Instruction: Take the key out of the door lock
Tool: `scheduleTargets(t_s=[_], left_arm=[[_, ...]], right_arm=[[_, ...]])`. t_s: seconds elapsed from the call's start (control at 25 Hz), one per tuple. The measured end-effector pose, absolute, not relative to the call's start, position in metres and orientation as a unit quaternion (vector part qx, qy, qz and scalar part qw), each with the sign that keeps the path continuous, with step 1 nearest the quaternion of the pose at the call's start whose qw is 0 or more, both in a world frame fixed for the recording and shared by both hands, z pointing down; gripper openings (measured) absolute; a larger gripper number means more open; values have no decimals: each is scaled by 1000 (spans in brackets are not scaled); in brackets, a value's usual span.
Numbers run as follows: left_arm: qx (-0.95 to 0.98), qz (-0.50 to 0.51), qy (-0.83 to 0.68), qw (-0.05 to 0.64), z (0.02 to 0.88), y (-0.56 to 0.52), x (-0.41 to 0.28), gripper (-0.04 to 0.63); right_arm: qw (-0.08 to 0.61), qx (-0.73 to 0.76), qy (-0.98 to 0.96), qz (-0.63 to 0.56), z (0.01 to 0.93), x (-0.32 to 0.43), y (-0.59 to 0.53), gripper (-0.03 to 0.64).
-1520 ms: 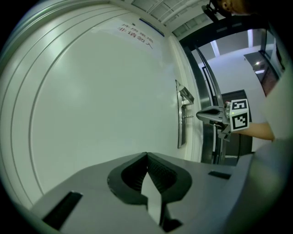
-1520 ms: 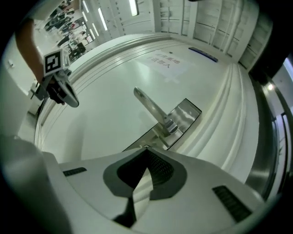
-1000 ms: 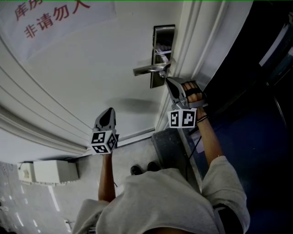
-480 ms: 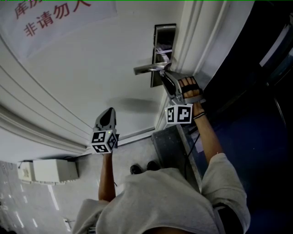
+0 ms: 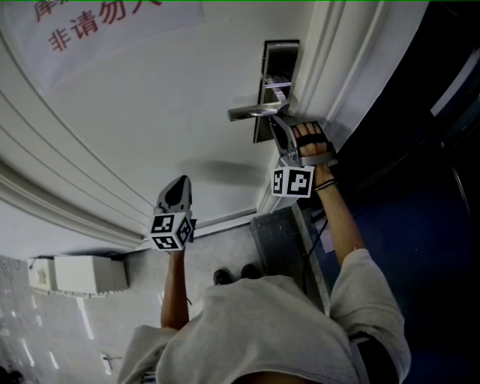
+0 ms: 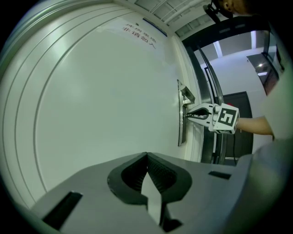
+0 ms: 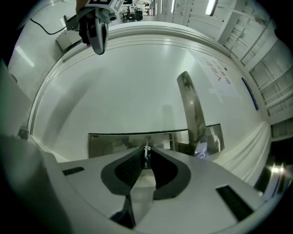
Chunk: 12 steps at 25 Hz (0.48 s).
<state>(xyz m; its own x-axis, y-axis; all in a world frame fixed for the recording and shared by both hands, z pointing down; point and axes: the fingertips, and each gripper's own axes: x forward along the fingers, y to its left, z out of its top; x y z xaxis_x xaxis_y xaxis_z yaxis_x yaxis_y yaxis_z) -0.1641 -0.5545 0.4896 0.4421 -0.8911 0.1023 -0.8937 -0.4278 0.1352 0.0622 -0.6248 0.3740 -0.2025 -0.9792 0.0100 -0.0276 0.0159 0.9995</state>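
The steel lock plate with its lever handle sits on the white door. My right gripper is pressed up to the plate just under the handle. In the right gripper view the small metal key stands out of the plate, and the closing jaws pinch it at their tips. My left gripper hangs apart, lower left by the door panel. Its jaws are shut with nothing in them. The left gripper view shows the right gripper at the plate.
A paper sign with red characters hangs on the door at upper left. A white box lies on the floor by the door's foot. To the right of the door frame is a dark opening. The lever handle juts out beside the right jaws.
My right gripper has risen from below the handle up to the lock plate. The left gripper has stayed where it was.
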Motion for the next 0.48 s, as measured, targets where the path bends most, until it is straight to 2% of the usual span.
scheduleTargets(t_s=[0.12, 0.48], left_arm=[[844, 5, -529, 87, 491, -554, -166, 18], [848, 4, -522, 94, 495, -553, -162, 18]], right_arm=[[443, 456, -552, -540, 375, 62, -625, 35], [442, 467, -544, -539, 375, 61, -627, 31]])
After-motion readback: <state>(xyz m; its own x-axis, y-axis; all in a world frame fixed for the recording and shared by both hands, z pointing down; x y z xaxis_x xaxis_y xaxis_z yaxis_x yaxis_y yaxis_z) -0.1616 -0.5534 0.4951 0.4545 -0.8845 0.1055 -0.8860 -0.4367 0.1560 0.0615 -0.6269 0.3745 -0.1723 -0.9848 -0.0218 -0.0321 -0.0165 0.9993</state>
